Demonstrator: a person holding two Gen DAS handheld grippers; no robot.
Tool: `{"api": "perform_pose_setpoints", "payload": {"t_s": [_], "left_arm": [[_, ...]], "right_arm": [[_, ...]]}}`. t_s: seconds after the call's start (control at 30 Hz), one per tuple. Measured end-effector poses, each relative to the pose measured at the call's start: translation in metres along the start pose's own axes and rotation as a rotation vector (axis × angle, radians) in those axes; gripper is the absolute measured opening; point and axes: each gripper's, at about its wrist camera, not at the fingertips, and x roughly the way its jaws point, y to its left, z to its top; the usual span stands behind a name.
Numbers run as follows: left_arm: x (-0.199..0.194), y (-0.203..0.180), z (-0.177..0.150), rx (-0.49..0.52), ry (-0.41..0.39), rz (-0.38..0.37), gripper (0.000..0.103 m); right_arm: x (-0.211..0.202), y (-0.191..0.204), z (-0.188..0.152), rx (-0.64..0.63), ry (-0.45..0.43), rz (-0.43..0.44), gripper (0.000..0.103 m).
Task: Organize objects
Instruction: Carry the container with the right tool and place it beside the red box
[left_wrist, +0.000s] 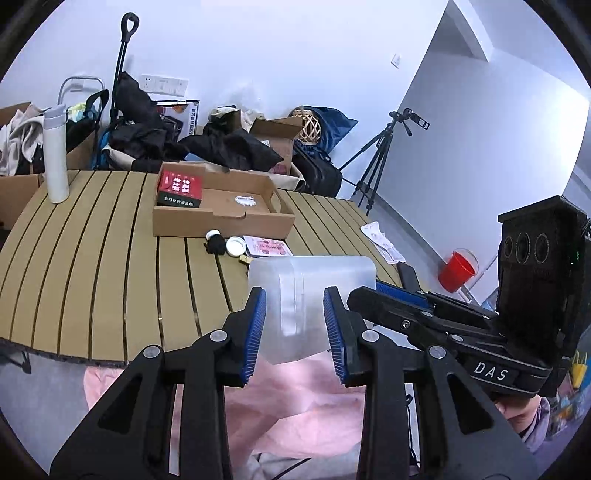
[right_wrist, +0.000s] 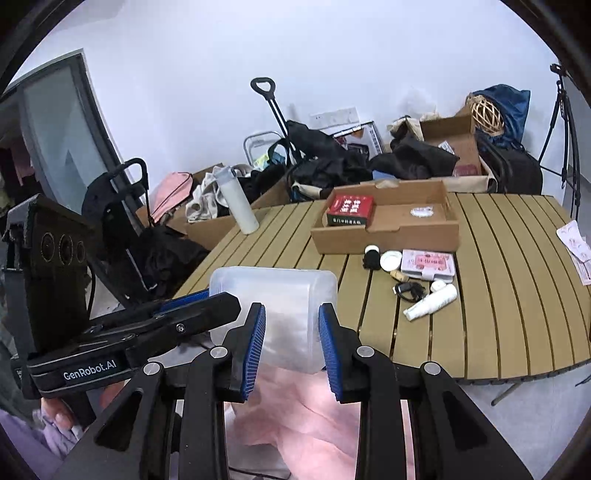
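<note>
A translucent plastic box (left_wrist: 314, 280) hangs in the air over the near edge of the slatted table (left_wrist: 92, 258), held from both ends. My left gripper (left_wrist: 294, 295) is shut on one end, blue pads pressed to its walls. My right gripper (left_wrist: 369, 291) comes in from the right and clamps the other end. In the right wrist view the box (right_wrist: 273, 295) sits between my right gripper (right_wrist: 291, 310) pads, with the left gripper (right_wrist: 218, 297) at its left corner. A cardboard tray (right_wrist: 388, 240) further back holds a red box (right_wrist: 349, 208).
Small items lie in front of the tray: a white lid (right_wrist: 390, 260), pink case (right_wrist: 428, 264), black cable (right_wrist: 408, 290), white spray bottle (right_wrist: 430, 301). A white flask (left_wrist: 55, 155) stands far left. Pink cloth (left_wrist: 295, 406) lies below the grippers. Bags, boxes, a tripod (left_wrist: 376, 155) and red bucket (left_wrist: 456, 271) surround the table.
</note>
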Motion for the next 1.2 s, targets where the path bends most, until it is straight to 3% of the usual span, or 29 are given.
{"api": "perform_pose_setpoints", "payload": {"t_s": [0.1, 0.17, 0.37, 0.5, 0.63, 0.83, 0.93, 1.03, 1.13, 1.2], "left_arm": [[0.009, 0.003, 0.024, 0.015, 0.016, 0.016, 0.029], [0.016, 0.005, 0.060, 0.035, 0.023, 0.029, 0.029], [0.046, 0.031, 0.182, 0.019, 0.055, 0.023, 0.029], [0.100, 0.069, 0.236, -0.037, 0.130, 0.053, 0.029], [0.171, 0.119, 0.246, -0.118, 0.231, 0.094, 0.029], [0.281, 0.200, 0.194, -0.214, 0.390, 0.184, 0.026], [0.303, 0.225, 0.169, -0.227, 0.448, 0.228, 0.026], [0.312, 0.229, 0.160, -0.162, 0.471, 0.312, 0.028], [0.301, 0.221, 0.162, -0.104, 0.452, 0.335, 0.043], [0.276, 0.209, 0.174, -0.099, 0.392, 0.317, 0.074]], "right_arm": [[0.007, -0.004, 0.017, -0.003, -0.004, -0.004, 0.033], [0.016, -0.007, 0.044, -0.011, -0.011, -0.009, 0.033], [0.048, -0.020, 0.161, -0.020, -0.027, 0.017, 0.033], [0.104, -0.040, 0.224, -0.004, 0.059, 0.017, 0.033], [0.188, -0.079, 0.246, 0.068, 0.207, 0.020, 0.033], [0.322, -0.138, 0.198, 0.206, 0.416, -0.003, 0.033], [0.366, -0.156, 0.168, 0.255, 0.502, 0.019, 0.032], [0.387, -0.156, 0.154, 0.268, 0.543, 0.038, 0.032], [0.389, -0.150, 0.154, 0.215, 0.548, 0.005, 0.032], [0.374, -0.145, 0.162, 0.155, 0.526, -0.033, 0.033]]}}
